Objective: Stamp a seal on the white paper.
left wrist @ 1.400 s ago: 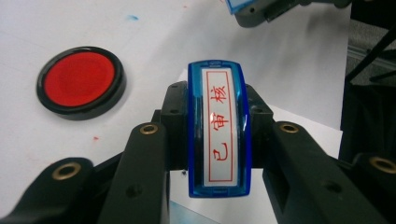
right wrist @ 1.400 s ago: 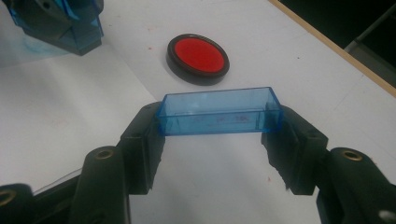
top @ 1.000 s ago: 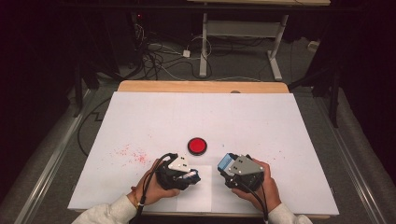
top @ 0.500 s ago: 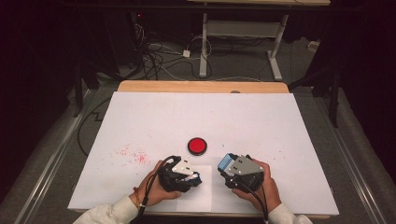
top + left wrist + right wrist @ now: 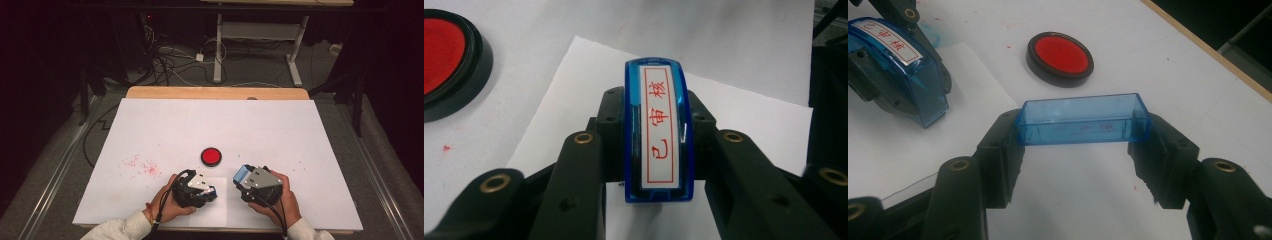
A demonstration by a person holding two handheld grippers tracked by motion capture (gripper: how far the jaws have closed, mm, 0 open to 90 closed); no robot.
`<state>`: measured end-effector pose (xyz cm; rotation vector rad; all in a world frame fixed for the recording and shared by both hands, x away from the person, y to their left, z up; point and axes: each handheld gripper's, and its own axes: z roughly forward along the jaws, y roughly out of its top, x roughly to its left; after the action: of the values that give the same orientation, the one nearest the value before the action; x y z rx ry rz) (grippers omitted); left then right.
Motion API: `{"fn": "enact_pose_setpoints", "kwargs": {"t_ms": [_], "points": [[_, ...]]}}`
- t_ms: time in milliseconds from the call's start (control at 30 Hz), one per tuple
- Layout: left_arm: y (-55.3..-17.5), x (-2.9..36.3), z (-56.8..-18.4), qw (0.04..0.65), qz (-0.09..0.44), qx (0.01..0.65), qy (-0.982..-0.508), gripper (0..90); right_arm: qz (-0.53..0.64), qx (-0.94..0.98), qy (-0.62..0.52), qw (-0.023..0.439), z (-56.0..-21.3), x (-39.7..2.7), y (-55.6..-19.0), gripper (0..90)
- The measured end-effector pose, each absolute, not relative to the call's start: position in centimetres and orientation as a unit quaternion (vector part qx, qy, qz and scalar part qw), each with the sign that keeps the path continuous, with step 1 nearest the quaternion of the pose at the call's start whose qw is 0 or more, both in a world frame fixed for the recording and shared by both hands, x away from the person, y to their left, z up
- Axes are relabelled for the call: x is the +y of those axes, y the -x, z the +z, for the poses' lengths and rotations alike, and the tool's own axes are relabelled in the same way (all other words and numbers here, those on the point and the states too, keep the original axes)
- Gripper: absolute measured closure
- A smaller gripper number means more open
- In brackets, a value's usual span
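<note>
Clearly, the left gripper (image 5: pixel 659 150) is pinching a blue stamp (image 5: pixel 658 131) between its two black jaws, the pads pressing on its long sides; the white label with red characters faces the camera in the left gripper view. Beneath it lies a white sheet of paper (image 5: pixel 744 115), and the stamp hangs over that sheet. Taking the red ink pad (image 5: pixel 211 156) as landmark, the stamp (image 5: pixel 210 190) sits just on the person's side of it, a little toward the left. The right gripper (image 5: pixel 1083 135) is clamped on a clear blue stamp cap (image 5: pixel 1083 119), gripped end to end, its open hollow facing up. That cap (image 5: pixel 241 173) sits near the pad, toward the person and to the right, apart from the stamp.
</note>
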<state>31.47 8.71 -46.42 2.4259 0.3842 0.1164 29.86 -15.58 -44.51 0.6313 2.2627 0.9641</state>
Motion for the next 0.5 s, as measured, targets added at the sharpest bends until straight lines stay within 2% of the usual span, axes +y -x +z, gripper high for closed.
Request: {"fn": "enact_pose_setpoints", "kwargs": {"t_ms": [500], "points": [[-31.61,8.64,-46.40,0.332,0.040,0.148,-0.931,67.8,0.362,0.851,-0.239,0.297,-44.51,-15.65,-29.83,40.8]]}}
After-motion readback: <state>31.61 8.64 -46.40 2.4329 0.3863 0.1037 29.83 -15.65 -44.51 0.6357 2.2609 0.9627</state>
